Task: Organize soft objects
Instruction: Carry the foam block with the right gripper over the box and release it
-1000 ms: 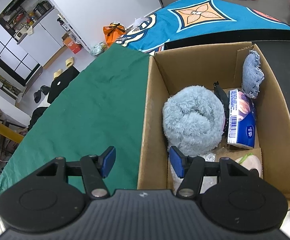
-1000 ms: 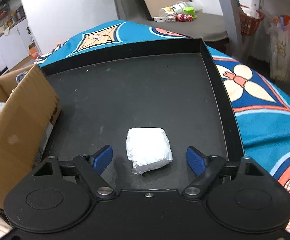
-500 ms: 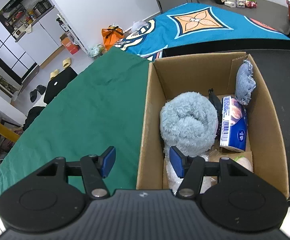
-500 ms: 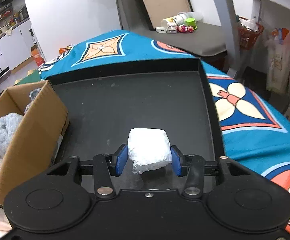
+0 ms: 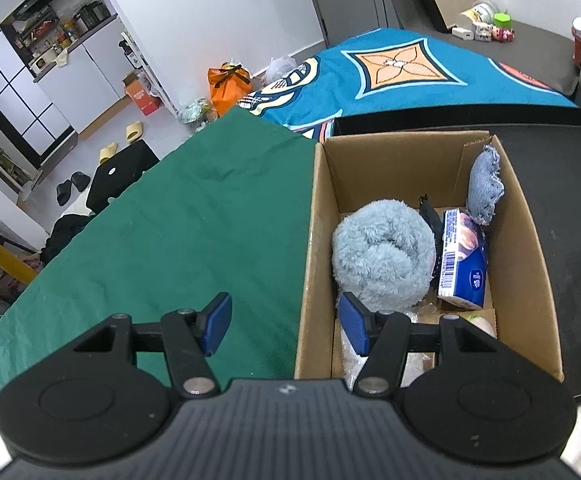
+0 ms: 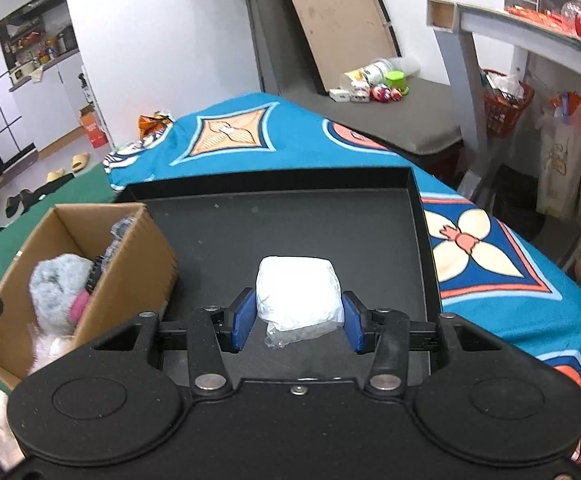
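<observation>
Over black tray (image 6: 422, 216): right gripper (image 6: 296, 322) clamping white soft pack (image 6: 296, 294); carry level, release low inside cardboard box (image 6: 138, 256).

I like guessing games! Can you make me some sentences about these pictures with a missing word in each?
1. The right gripper squeezes a ____ plastic-wrapped bundle.
2. The fluffy grey-blue rolled towel lies inside the brown ____ box.
3. The left gripper holds ____.
4. The box's left side sits on a ____ cloth.

Missing words: white; cardboard; nothing; green
</observation>
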`<state>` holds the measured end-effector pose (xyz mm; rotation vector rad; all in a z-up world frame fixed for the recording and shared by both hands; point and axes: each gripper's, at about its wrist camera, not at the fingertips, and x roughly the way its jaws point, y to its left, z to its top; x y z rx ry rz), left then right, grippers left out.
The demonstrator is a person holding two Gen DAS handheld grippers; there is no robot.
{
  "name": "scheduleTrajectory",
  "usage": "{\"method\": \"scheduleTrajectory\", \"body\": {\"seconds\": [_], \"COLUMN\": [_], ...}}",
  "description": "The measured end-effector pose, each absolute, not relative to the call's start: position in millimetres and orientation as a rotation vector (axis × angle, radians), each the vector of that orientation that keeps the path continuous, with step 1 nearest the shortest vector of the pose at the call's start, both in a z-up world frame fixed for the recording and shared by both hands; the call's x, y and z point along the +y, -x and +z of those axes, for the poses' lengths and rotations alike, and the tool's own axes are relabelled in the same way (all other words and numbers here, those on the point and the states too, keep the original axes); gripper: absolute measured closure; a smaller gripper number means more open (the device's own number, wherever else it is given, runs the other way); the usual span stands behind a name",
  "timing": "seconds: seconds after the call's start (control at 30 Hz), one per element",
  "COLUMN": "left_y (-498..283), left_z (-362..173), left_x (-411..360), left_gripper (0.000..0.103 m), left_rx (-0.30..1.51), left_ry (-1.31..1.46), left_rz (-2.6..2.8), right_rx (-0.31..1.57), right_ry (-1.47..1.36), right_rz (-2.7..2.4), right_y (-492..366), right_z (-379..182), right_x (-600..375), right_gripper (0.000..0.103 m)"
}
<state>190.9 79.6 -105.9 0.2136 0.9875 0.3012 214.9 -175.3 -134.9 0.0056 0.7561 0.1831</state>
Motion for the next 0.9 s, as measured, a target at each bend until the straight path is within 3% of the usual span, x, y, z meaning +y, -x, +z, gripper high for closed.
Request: {"method": "scheduleTrajectory", "body": {"seconds": [0.9], "left_y": [-178.1], "left_z": [-108.0], "left_x": [102.2], "left_gripper": [0.045], "left_rx": [0.951], "left_ry": [-0.116], "left_rz": [0.288], "right_rx": [0.655], "right_ry": [0.087], "right_rz": [0.314], "right_y": [-208.7], "right_z": [-76.5], "right_x": [-112.8], "right_gripper": [0.057]}}
